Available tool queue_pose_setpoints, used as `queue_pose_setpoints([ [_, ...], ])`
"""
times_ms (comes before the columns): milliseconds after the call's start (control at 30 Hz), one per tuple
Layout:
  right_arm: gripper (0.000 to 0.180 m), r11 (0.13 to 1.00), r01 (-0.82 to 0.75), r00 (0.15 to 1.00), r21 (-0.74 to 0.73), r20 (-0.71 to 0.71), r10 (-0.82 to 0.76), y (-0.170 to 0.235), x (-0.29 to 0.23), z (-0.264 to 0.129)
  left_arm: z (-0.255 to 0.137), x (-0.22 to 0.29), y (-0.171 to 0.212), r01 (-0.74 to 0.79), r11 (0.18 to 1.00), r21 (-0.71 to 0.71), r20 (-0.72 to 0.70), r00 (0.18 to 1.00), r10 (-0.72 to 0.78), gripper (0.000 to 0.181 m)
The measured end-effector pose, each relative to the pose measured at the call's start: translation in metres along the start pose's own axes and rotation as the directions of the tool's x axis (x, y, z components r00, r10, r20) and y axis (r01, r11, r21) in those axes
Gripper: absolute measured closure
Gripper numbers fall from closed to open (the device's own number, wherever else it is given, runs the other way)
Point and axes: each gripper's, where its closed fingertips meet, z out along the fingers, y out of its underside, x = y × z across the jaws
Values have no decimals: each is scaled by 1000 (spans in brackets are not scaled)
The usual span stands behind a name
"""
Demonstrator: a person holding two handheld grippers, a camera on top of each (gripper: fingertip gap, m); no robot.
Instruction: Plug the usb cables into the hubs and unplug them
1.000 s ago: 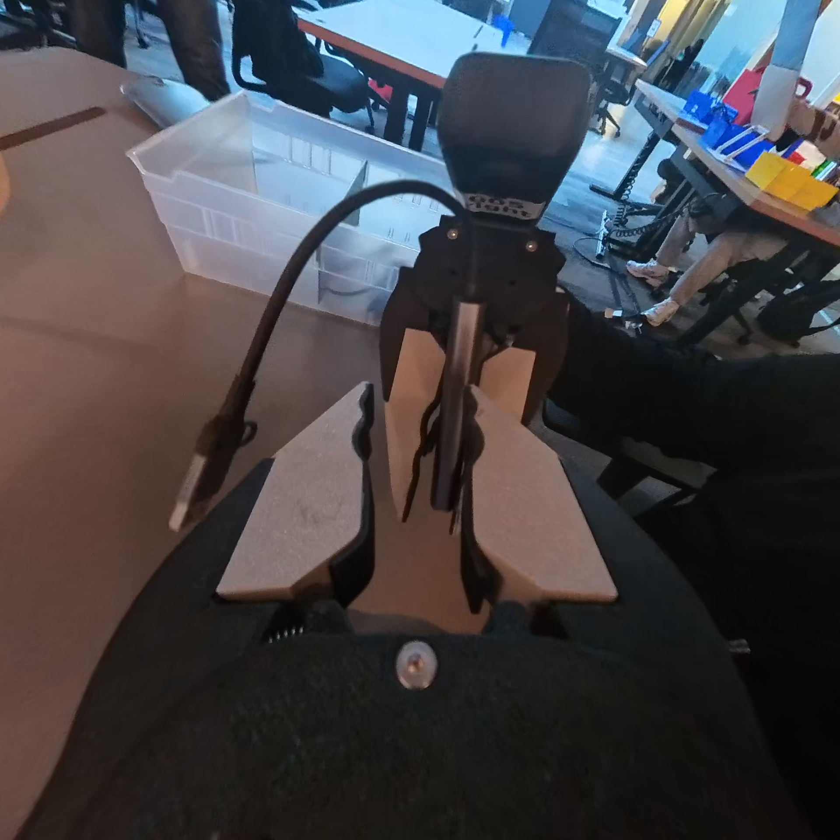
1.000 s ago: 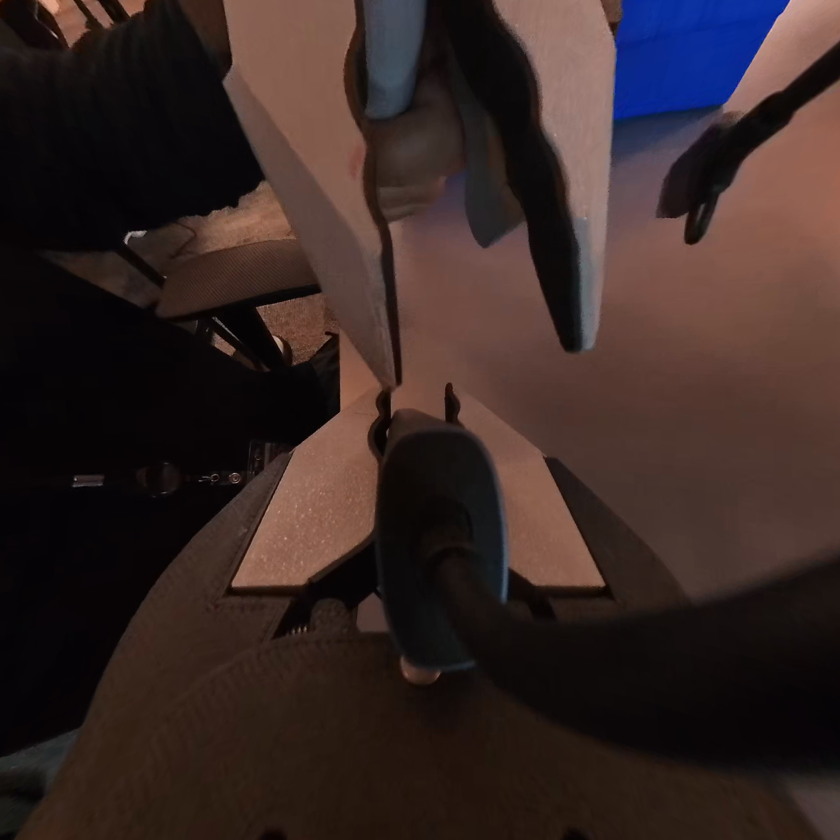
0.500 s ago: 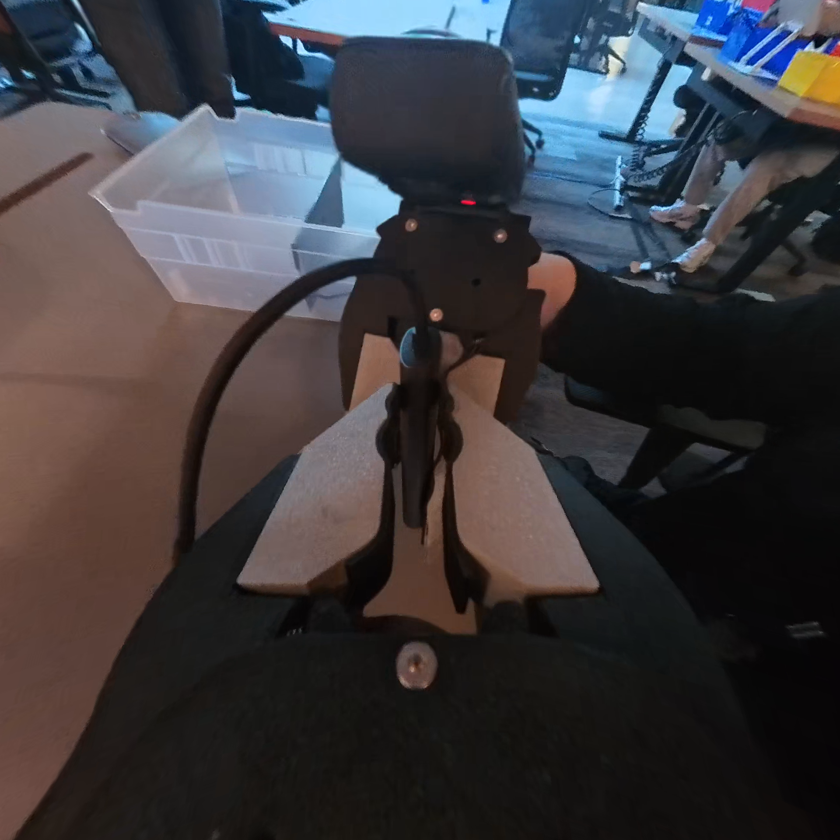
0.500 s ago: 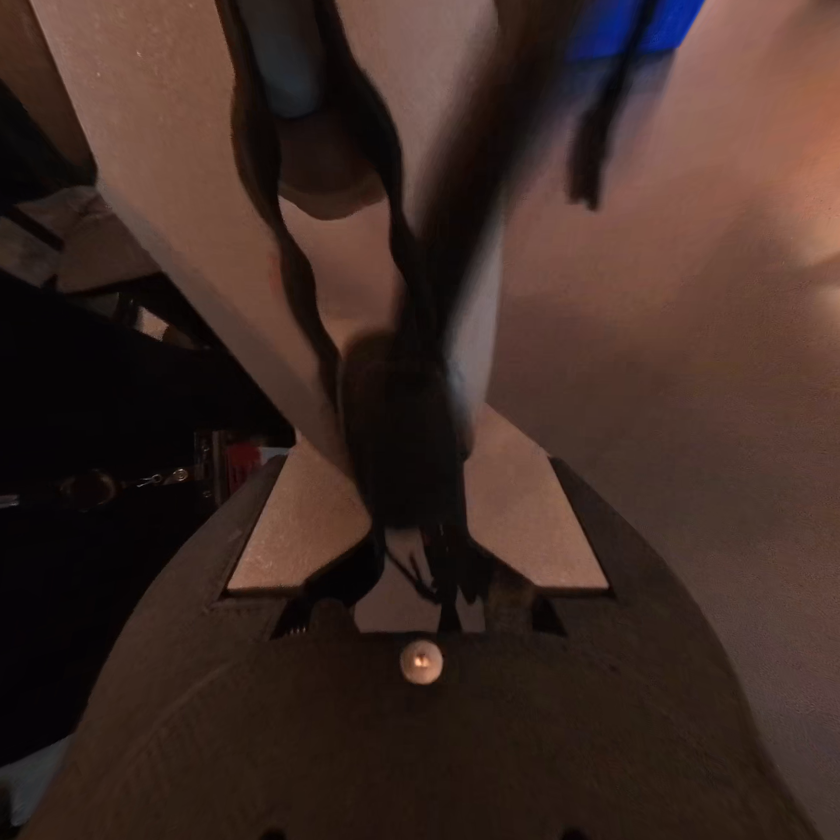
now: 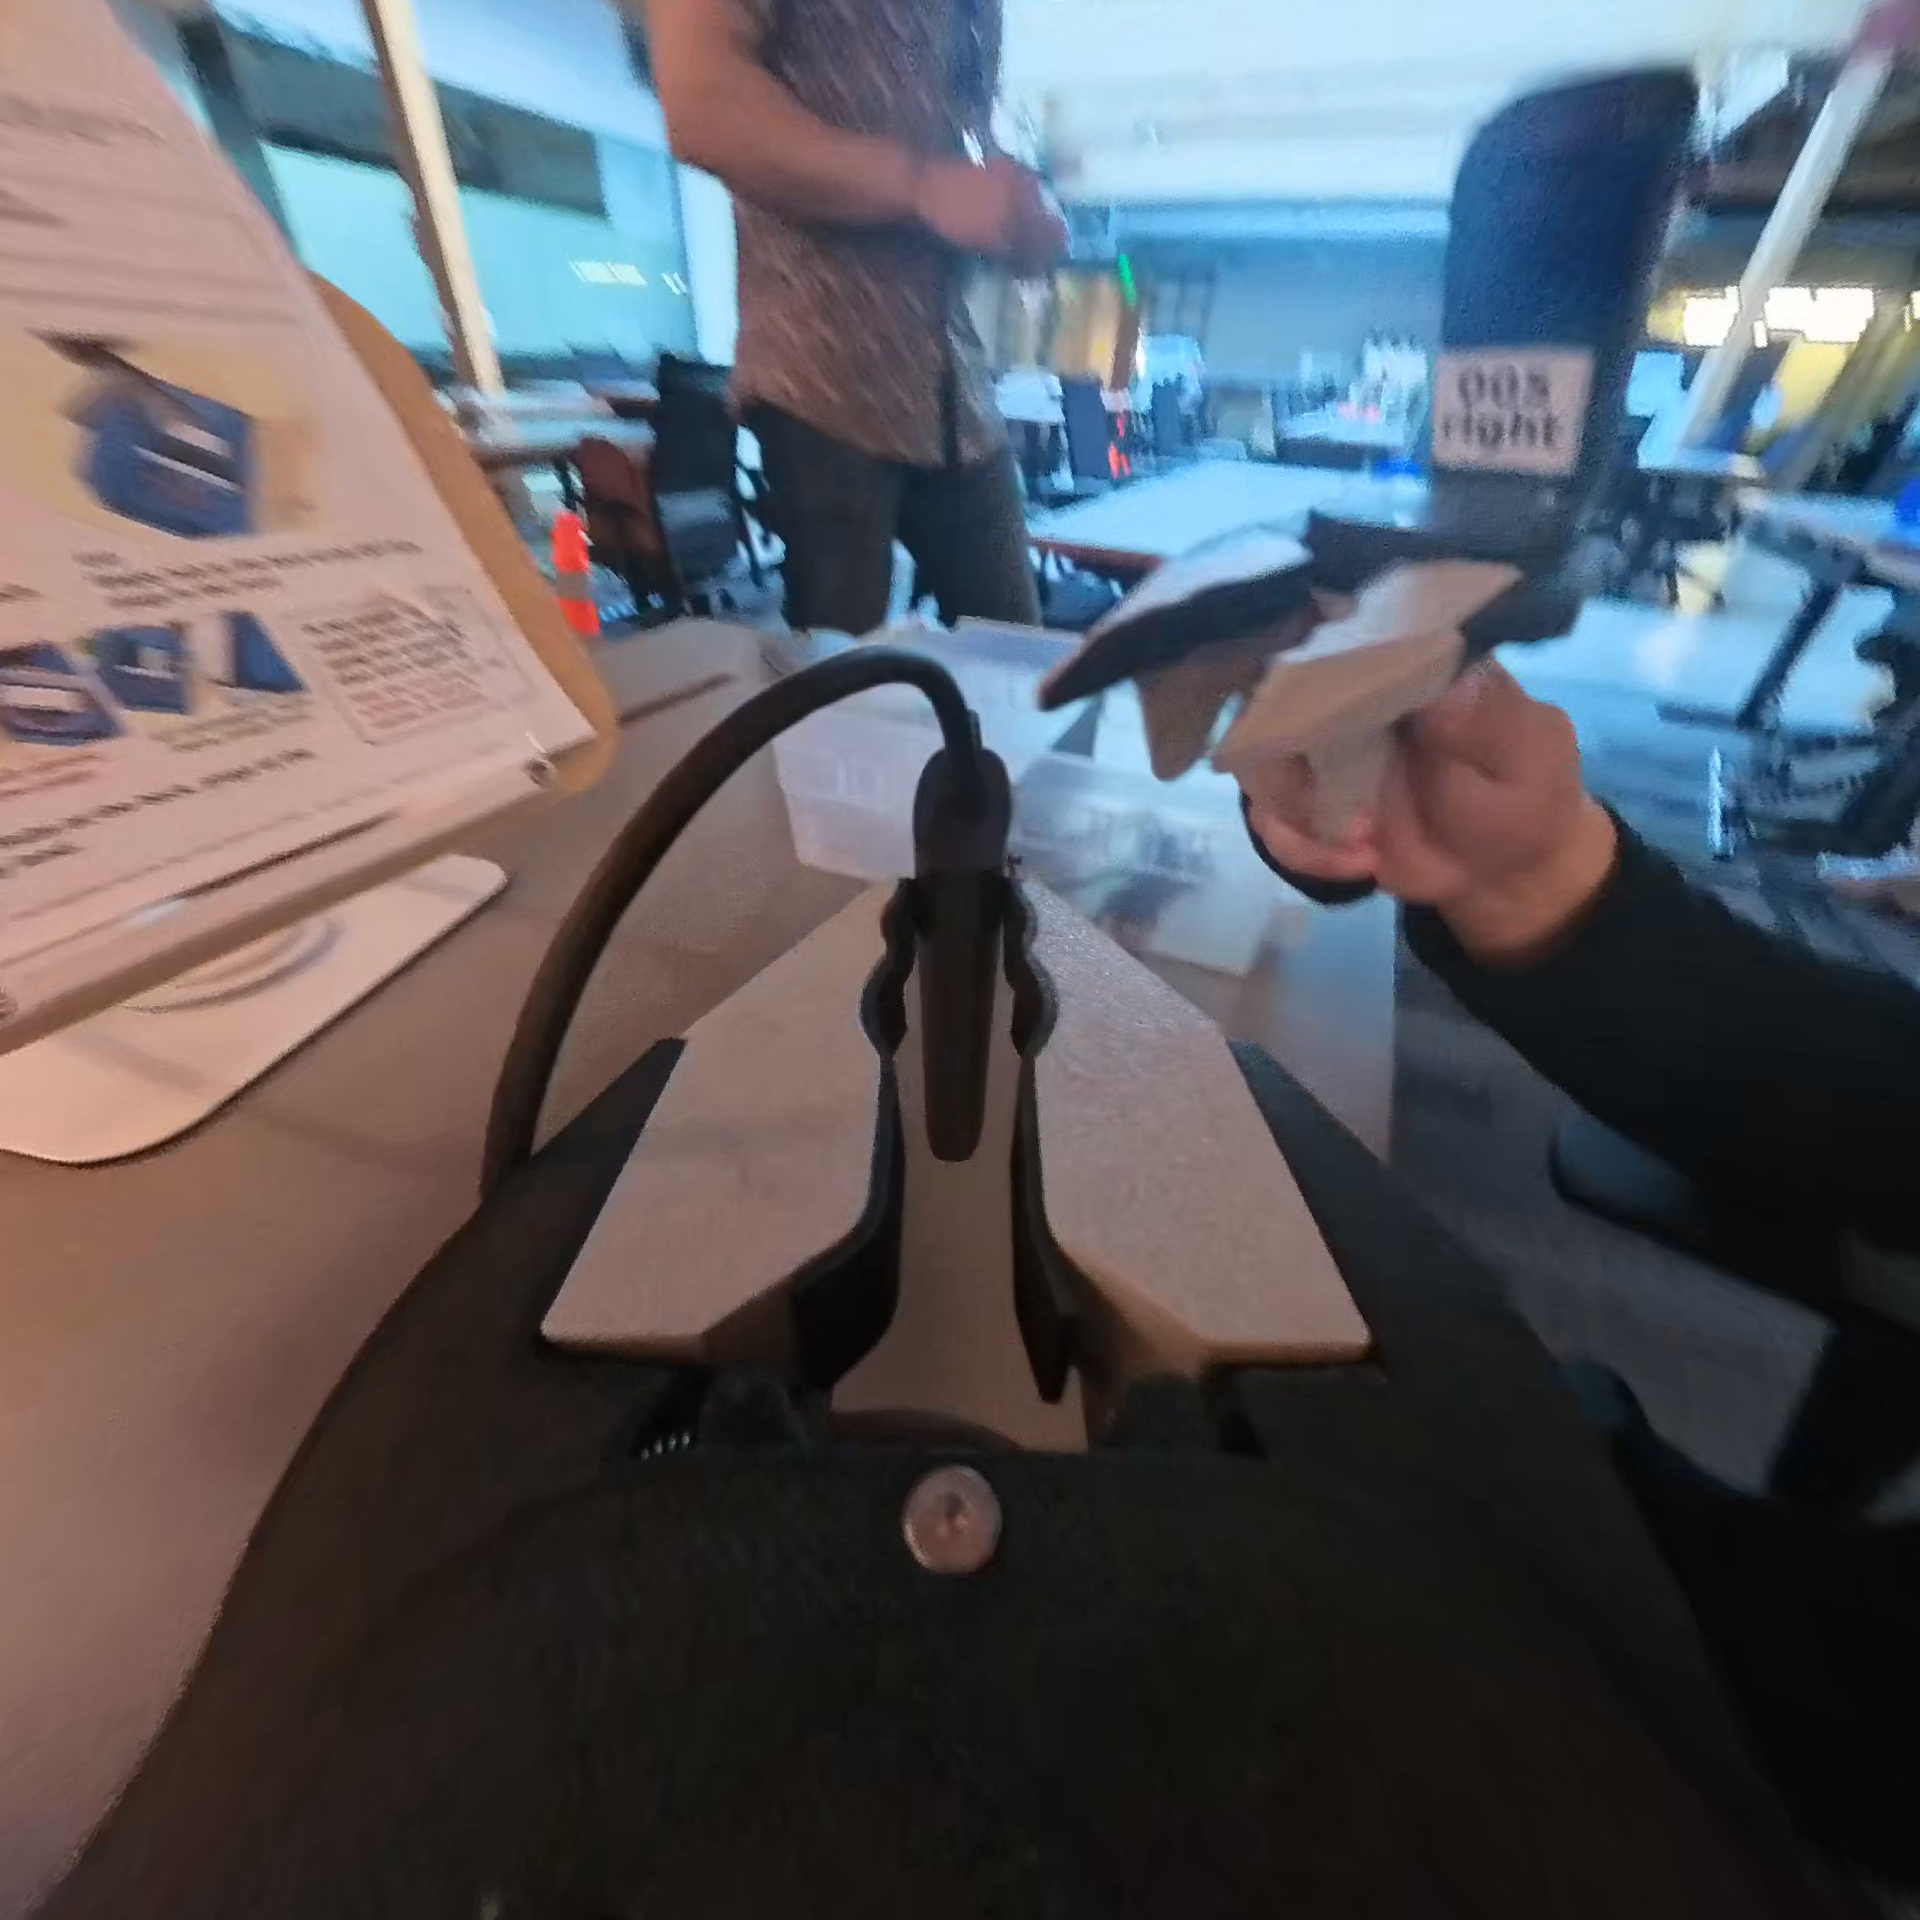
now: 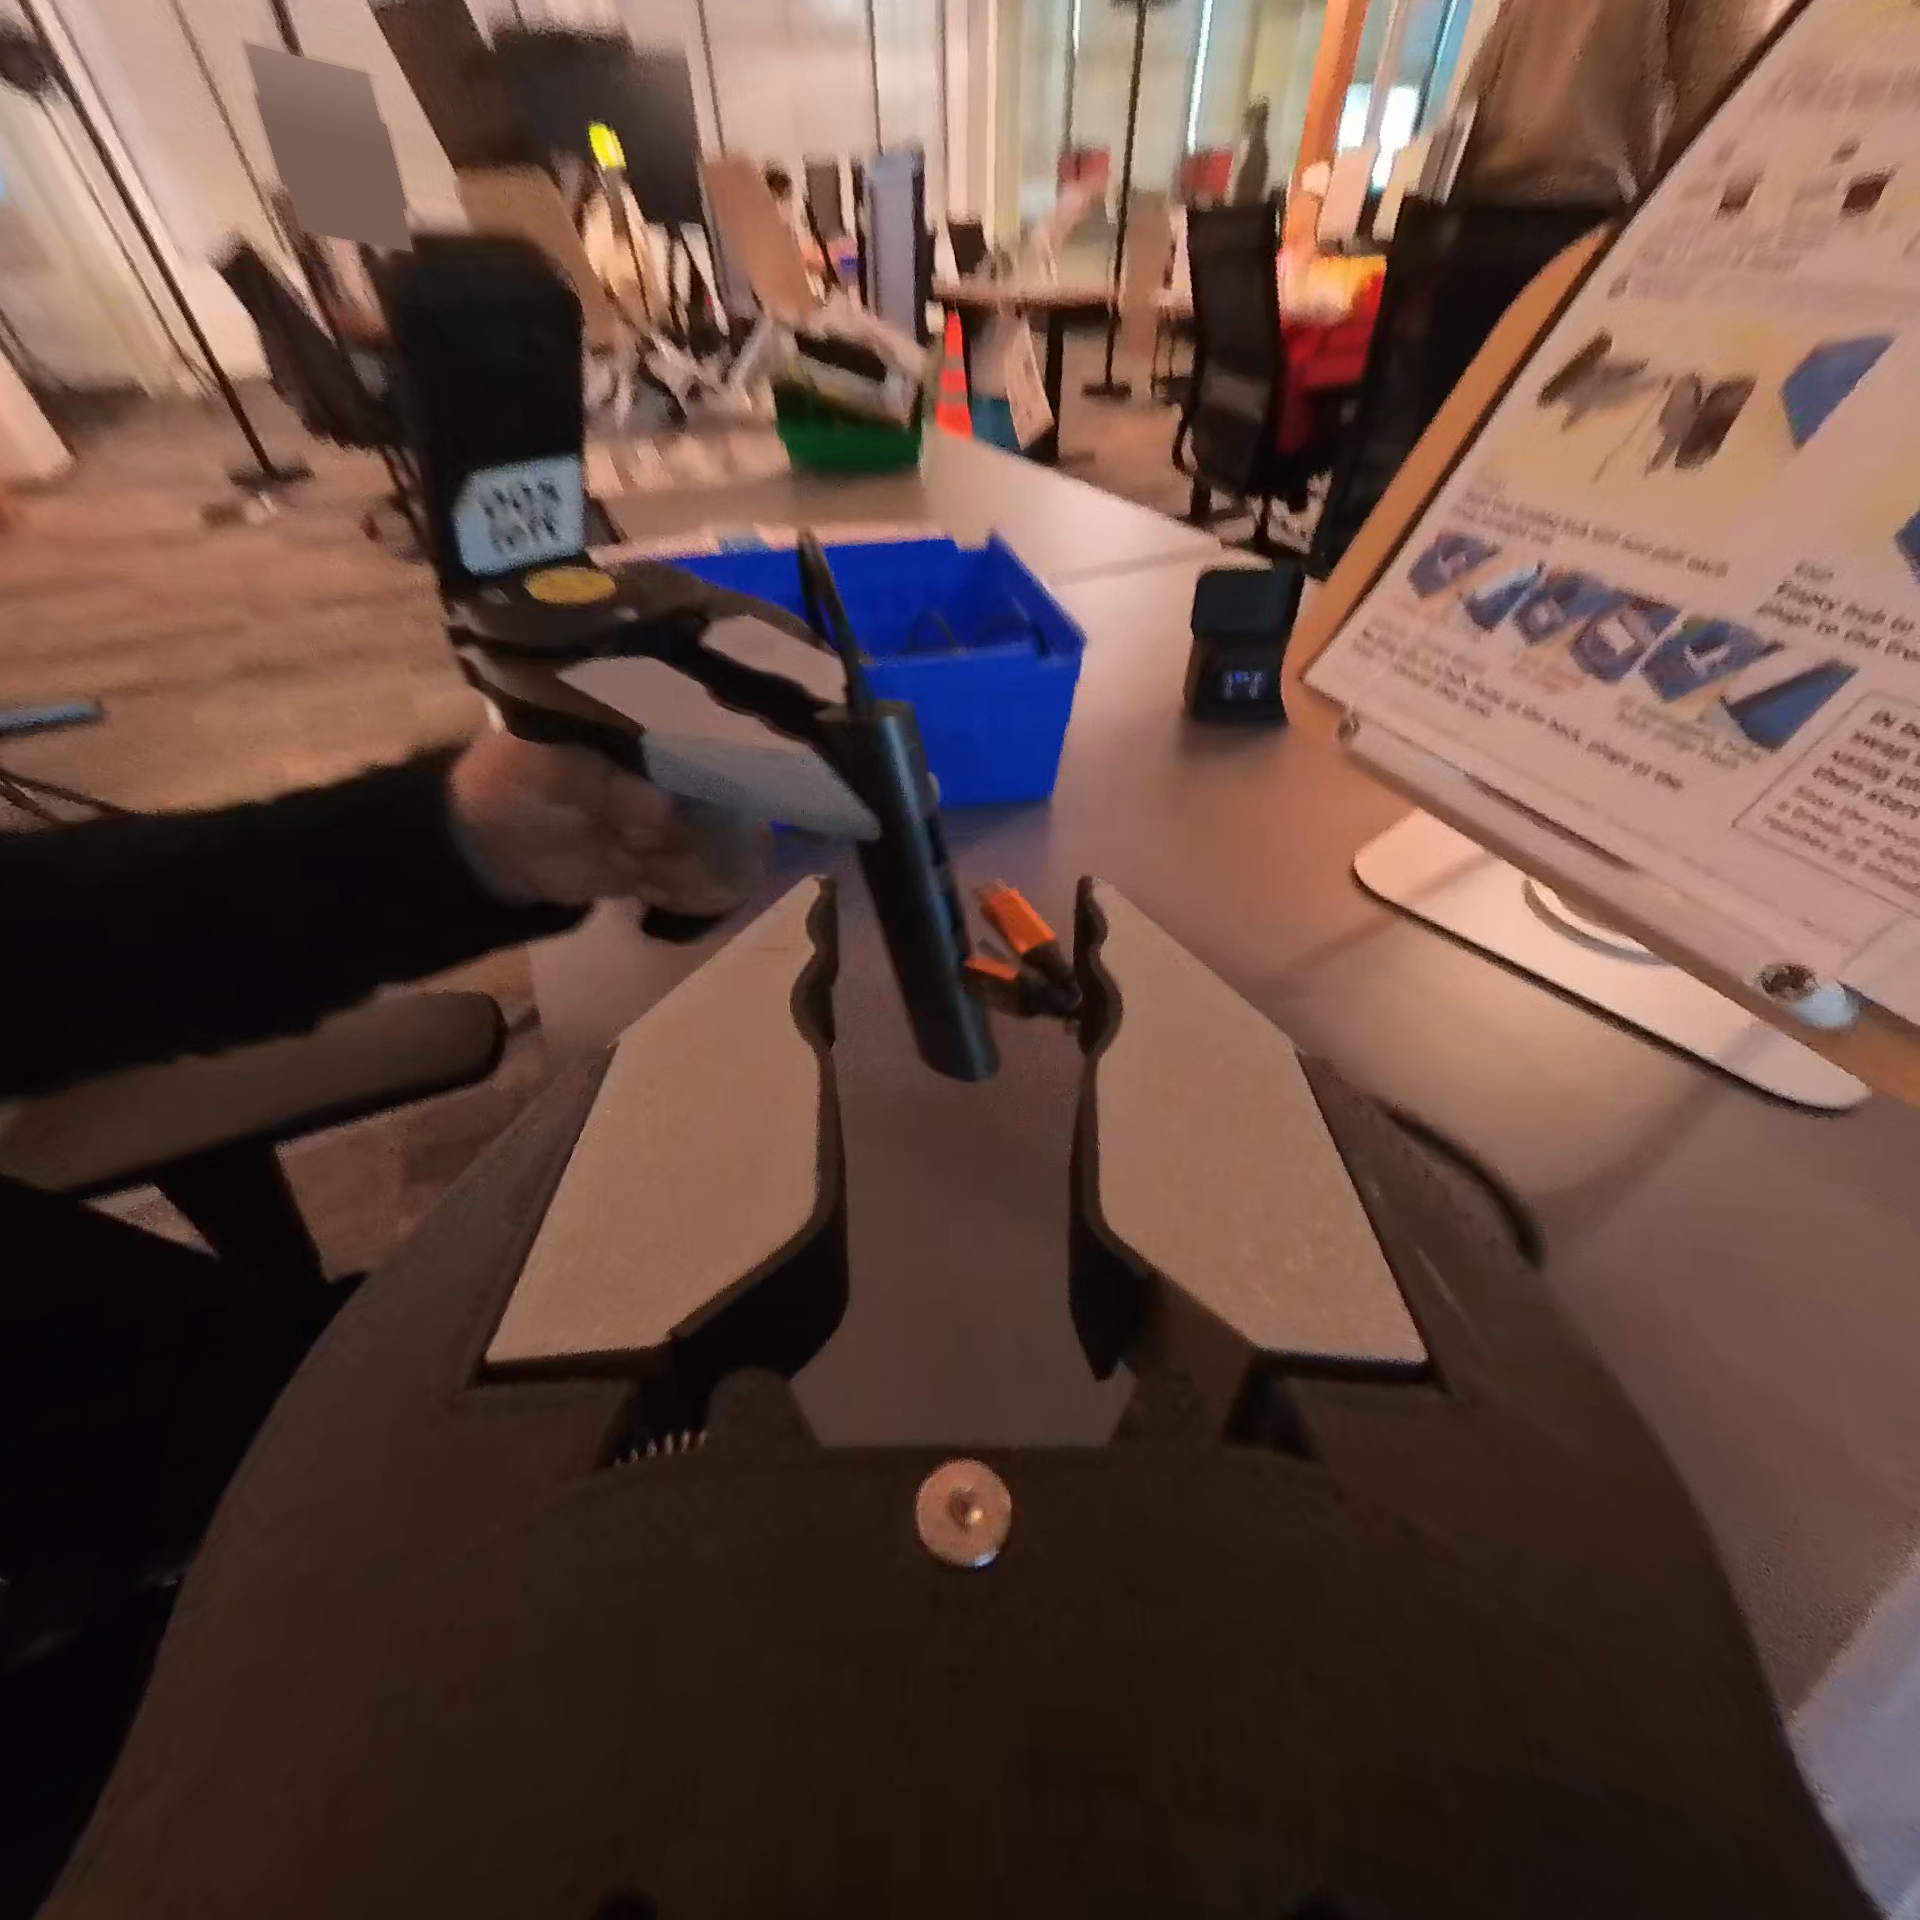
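In the left wrist view my left gripper point(image 5: 958, 904) is shut on a slim dark hub point(image 5: 956, 997). The hub's black cable point(image 5: 665, 810) arches up and down to the left. My right gripper point(image 5: 1143, 717) is at the upper right, held by a hand, apart from the hub. In the right wrist view my right gripper point(image 6: 954, 904) is open and empty. The left gripper point(image 6: 847, 738) holds the hub point(image 6: 930, 956) tilted just ahead of it. An orange USB plug point(image 6: 1013, 920) lies on the table behind the hub.
A blue bin point(image 6: 997, 707) stands behind the hub, and a small black device point(image 6: 1242, 644) to its right. A tilted instruction sign on a stand point(image 6: 1662, 520) is at the right, also in the left wrist view point(image 5: 208, 520). A clear bin point(image 5: 862, 748) sits beyond. A person point(image 5: 862, 312) stands behind the table. The left gripper's tips are roughly 6 centimeters from the right gripper's.
My right gripper has let go of the hub's end, opened and drawn back. Both grippers have tilted upward. The left gripper still holds the hub.
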Motion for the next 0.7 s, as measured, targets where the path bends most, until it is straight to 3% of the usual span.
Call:
queue_pose_setpoints([
  [167, 139, 995, -75, 992, 58, 110, 69, -3, -11, -1, -21, -17, -32, 117, 969, 215, 13, 992, -123, 167],
  [267, 158, 991, -127, 974, 31, 193, 119, 11, -14, 9, -27, -18, -42, 210, 934, 288, -55, 978, -203, 167],
  [467, 150, 948, -298, 934, 107, 237, 267, 20, 2, 25, -23, -4, -35, 348, 889, 297, -193, 934, -301, 167],
  [700, 167, 929, -351, 883, 118, 373, 286, 22, -12, 29, -8, 6, -20, 418, 869, 266, -250, 900, -356, 167],
])
